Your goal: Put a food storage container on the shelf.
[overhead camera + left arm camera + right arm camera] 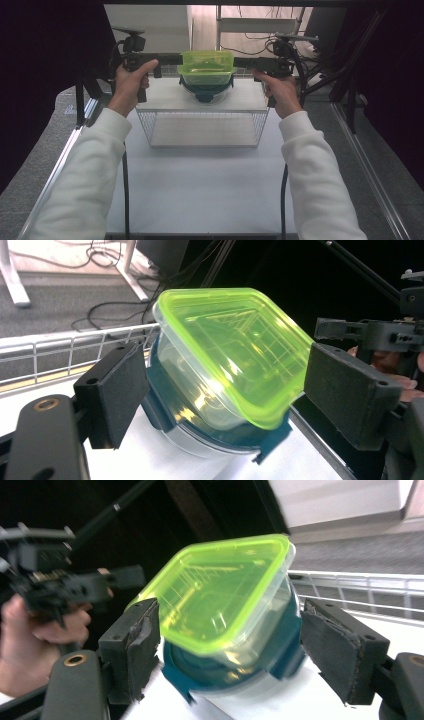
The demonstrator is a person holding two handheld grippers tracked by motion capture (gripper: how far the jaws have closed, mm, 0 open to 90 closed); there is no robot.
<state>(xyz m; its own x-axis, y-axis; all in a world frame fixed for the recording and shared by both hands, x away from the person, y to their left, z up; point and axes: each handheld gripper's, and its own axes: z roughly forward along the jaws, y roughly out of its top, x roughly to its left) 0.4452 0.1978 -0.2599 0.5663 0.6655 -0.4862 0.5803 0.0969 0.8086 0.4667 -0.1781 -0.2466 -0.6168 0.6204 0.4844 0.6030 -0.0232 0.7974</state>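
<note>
High view gives the wire rack [202, 127] under the shelf; the gripper views don't. Green-lidded container [207, 67] sits atop a dark-rimmed tub [206, 91], twelve o'clock on the table. Left gripper [227, 405] and right gripper [225, 650] flank it, jaws spread, not touching.

The high view looks down and forward from above the person, far enough to see the whole white table [200, 190]. The left gripper view sits low and very close, looking across from the left. The right gripper view looks back from the right. All three see the green-lidded box [207, 65] [235, 350] [220, 595]
</note>
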